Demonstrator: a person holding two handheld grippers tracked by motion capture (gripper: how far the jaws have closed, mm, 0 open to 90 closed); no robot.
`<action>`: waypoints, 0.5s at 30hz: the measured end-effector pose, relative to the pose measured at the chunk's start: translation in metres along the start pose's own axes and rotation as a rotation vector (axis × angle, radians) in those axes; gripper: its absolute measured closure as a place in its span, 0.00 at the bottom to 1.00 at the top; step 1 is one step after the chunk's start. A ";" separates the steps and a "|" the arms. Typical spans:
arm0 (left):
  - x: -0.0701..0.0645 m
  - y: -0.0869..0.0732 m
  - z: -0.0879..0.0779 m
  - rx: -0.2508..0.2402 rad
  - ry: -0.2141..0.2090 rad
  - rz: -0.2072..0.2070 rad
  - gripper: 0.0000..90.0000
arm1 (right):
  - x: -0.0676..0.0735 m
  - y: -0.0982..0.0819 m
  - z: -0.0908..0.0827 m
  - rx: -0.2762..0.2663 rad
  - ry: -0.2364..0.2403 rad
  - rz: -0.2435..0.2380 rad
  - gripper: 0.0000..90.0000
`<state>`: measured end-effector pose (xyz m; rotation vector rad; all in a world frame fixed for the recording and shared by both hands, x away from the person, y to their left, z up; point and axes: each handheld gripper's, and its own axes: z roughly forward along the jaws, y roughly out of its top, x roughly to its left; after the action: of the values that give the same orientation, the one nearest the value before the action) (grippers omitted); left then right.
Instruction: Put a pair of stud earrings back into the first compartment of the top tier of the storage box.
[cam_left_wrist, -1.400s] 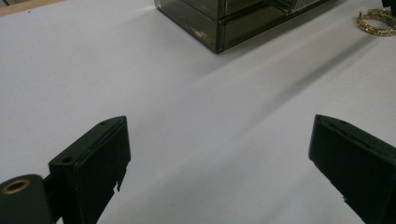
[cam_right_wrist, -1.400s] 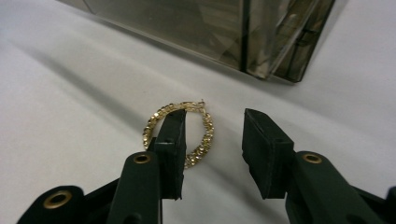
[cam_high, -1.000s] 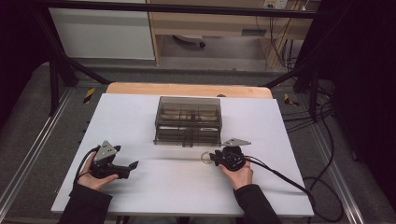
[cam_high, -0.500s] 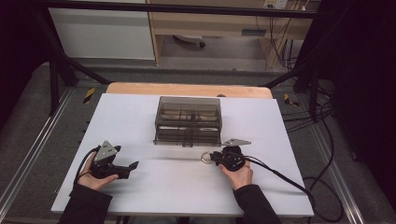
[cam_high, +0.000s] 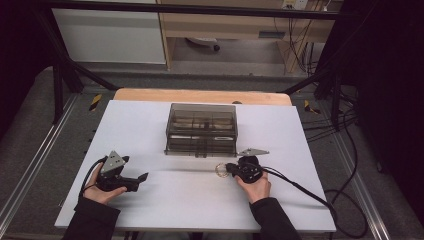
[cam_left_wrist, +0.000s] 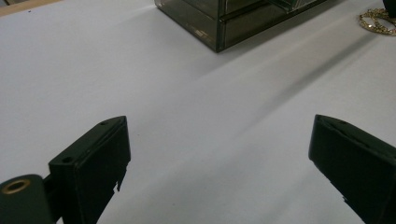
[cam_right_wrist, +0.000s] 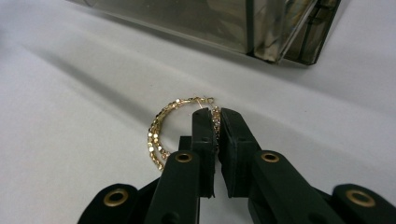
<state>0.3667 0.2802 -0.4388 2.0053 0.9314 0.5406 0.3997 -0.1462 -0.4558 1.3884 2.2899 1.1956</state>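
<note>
From my feed, the gold hoop (cam_right_wrist: 161, 130) is partly hidden behind the right gripper (cam_right_wrist: 215, 114), and the smoky box's (cam_right_wrist: 243, 23) contents beyond it are too murky to identify.

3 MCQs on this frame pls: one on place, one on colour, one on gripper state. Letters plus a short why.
1. Where does the hoop earring lie?
A. on the white table in front of the smoked box
B. inside the box's drawer
C. beside the left gripper

2. What colour is the hoop earring?
A. silver
B. gold
C. red

3. How do the right gripper's jaws stand?
A. wide open above the hoop
B. closed on the hoop's rim
C. clamped on the box's corner

Answers:
1 A: the high view shows it on the white table, just in front of the smoked box.
2 B: its beaded rim glints gold in the right gripper view.
3 B: the right gripper has just been closing, and its pads pinch the rim, while the left gripper stands open over bare table.
</note>
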 end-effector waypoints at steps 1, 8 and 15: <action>0.000 0.000 0.000 0.000 0.000 0.000 0.06 | 0.000 0.000 0.000 0.000 0.001 0.001 0.95; 0.000 0.000 0.000 0.000 0.000 0.000 0.06 | 0.000 0.000 -0.001 0.000 0.005 0.006 0.96; 0.000 0.000 0.000 -0.001 0.000 -0.001 0.06 | 0.001 0.000 -0.001 0.005 0.021 0.014 0.96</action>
<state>0.3665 0.2804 -0.4387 2.0037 0.9319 0.5412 0.3987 -0.1461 -0.4543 1.4020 2.3028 1.2156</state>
